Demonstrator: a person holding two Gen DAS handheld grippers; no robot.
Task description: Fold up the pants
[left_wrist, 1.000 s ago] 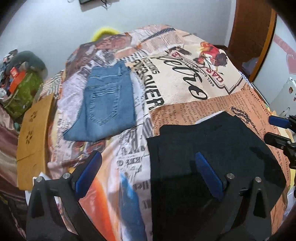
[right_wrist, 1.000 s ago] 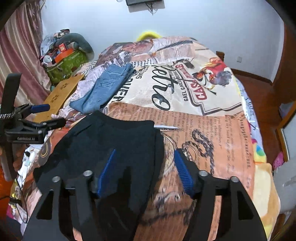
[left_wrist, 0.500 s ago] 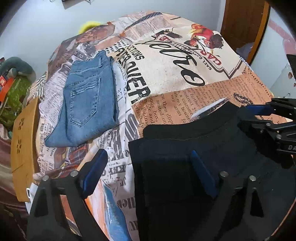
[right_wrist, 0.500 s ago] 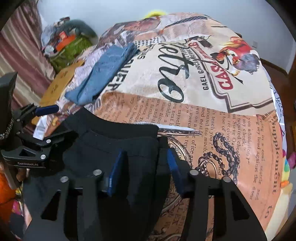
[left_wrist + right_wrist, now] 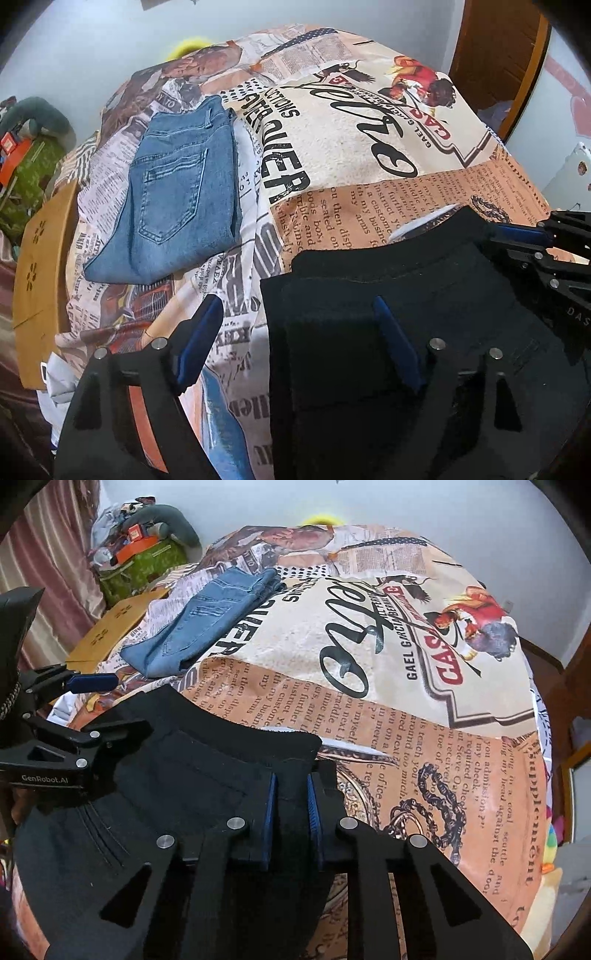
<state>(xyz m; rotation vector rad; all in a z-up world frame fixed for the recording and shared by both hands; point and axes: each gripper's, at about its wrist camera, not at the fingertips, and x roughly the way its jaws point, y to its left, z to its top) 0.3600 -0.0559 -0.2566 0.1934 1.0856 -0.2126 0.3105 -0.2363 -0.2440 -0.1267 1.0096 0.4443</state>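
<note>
Black pants (image 5: 406, 332): lying folded on the printed bedspread (image 5: 369, 147), directly under both tools, the waistband edge pointing ahead of the fingers.

Right gripper (image 5: 291, 808): jaws drawn nearly together and pinching a fold at the right-hand edge of the black pants.

Left gripper (image 5: 295, 343): jaws standing wide apart, straddling the left-hand edge of the black pants; one blue pad (image 5: 395, 347) is sitting over the cloth, the other over the bedspread.

Blue jeans (image 5: 177, 195): lying folded ahead and to the left of the left gripper, well apart from the black pants.
</note>
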